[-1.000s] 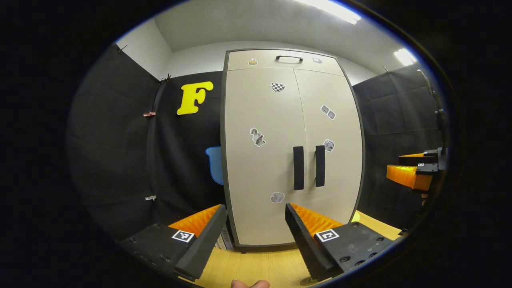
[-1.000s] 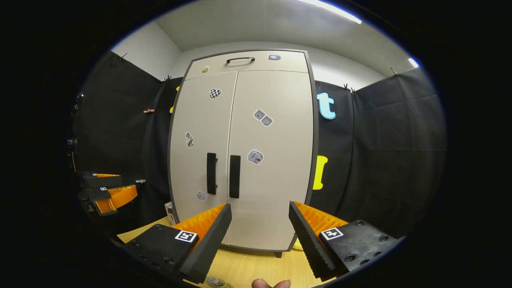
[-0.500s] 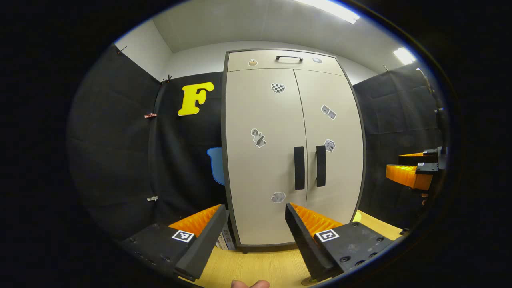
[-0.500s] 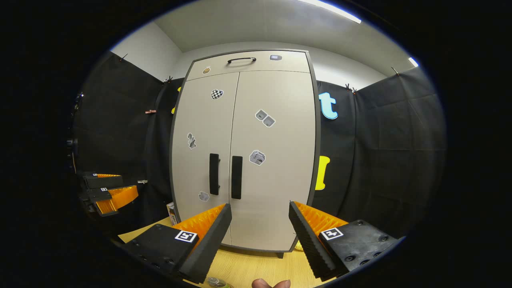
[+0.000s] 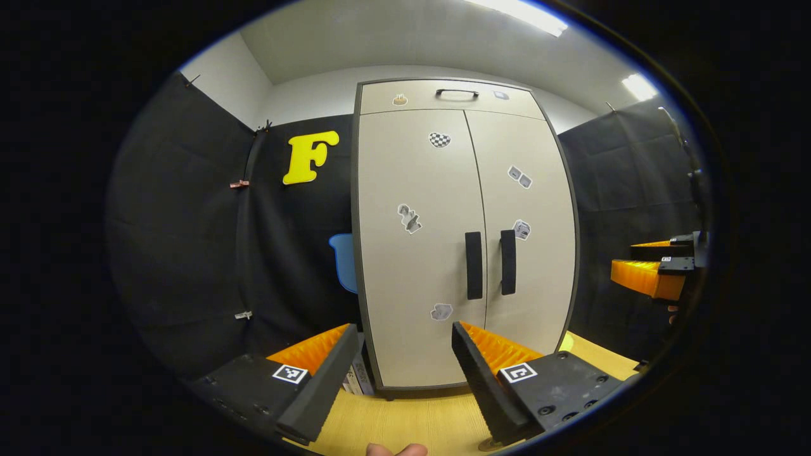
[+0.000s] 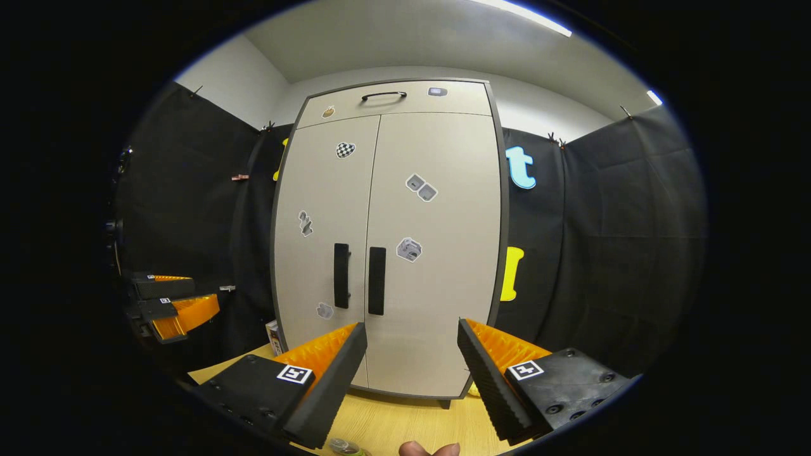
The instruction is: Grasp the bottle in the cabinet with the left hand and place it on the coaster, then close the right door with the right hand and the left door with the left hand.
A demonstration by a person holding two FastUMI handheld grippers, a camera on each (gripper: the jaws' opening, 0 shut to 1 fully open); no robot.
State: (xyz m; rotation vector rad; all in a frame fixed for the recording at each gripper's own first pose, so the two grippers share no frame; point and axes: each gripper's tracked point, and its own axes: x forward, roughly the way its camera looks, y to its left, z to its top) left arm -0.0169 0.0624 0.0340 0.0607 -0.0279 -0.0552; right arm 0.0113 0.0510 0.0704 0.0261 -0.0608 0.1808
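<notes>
Standing ahead of both grippers, the cabinet (image 5: pixel 466 240) has both doors shut. The left gripper (image 5: pixel 402 367) and right gripper (image 6: pixel 412 370) are wide apart, holding nothing. A bottle (image 6: pixel 345 447) top shows just below the right gripper's fingers.

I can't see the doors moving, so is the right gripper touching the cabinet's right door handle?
Apart. In the right gripper view, the right gripper is open and held back over the table, with bare door between it and the right door handle.
</notes>
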